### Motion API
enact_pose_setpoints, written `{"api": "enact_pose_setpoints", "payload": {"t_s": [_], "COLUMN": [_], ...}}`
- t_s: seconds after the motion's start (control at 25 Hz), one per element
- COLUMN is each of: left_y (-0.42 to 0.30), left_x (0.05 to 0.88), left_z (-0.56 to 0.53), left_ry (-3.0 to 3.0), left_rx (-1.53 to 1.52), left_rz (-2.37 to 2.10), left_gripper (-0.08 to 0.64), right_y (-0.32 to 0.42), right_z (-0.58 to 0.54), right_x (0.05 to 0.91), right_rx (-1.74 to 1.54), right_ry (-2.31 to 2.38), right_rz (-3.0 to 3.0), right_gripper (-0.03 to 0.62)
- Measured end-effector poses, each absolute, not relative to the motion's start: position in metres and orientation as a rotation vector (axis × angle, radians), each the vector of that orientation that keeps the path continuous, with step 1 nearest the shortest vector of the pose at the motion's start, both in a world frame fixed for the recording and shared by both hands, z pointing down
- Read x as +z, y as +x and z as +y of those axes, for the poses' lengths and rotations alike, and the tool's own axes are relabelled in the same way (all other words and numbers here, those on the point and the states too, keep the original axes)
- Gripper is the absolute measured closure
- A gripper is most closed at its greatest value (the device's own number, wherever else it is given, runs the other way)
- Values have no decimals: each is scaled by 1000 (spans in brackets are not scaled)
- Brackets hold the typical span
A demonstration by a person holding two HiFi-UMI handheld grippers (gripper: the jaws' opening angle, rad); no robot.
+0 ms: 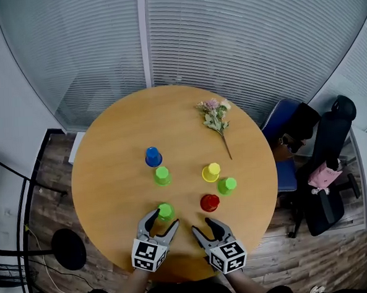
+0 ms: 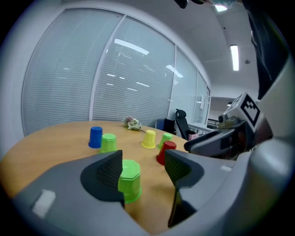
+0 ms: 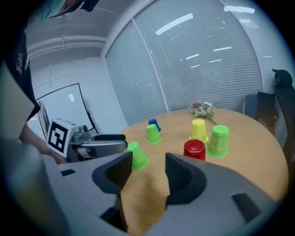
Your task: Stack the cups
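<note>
between the spread fingers (image 2: 103, 177) of the left gripper (image 1: 164, 219) sits a green cup (image 1: 166, 211) — right gripper (image 1: 202, 226) likewise spread.

Slatted blinds (image 1: 239, 40), wooden floor (image 1: 48, 207)

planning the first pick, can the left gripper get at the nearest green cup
Probably yes: the green cup stands upside down between the left gripper's open jaws, close to its left jaw, with nothing in the way.
</note>
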State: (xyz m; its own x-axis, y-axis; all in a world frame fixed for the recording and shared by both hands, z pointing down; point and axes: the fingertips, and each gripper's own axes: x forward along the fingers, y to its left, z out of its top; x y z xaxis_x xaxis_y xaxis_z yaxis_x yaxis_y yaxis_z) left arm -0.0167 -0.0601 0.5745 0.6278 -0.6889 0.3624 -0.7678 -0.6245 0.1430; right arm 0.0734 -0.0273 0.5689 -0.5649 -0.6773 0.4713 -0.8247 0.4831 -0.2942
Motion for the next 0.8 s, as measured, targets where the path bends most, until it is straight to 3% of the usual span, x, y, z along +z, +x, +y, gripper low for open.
{"api": "enact_pose_setpoints", "payload": {"t_s": [0.4, 0.8], "left_y": [56, 85], "left_x": [563, 577], "left_z": [-30, -25], "left_ry": [2672, 2634], "left_rx": [413, 480], "left_rz": [-983, -955], "left_gripper": [290, 290], "right_y": [133, 142], "right_z": [-66, -94], "right_x": [577, 610], "right_rx": [593, 513], "right_ry": [1403, 1298], "right_rz": [-2356, -2348], "right_gripper": [396, 368]}}
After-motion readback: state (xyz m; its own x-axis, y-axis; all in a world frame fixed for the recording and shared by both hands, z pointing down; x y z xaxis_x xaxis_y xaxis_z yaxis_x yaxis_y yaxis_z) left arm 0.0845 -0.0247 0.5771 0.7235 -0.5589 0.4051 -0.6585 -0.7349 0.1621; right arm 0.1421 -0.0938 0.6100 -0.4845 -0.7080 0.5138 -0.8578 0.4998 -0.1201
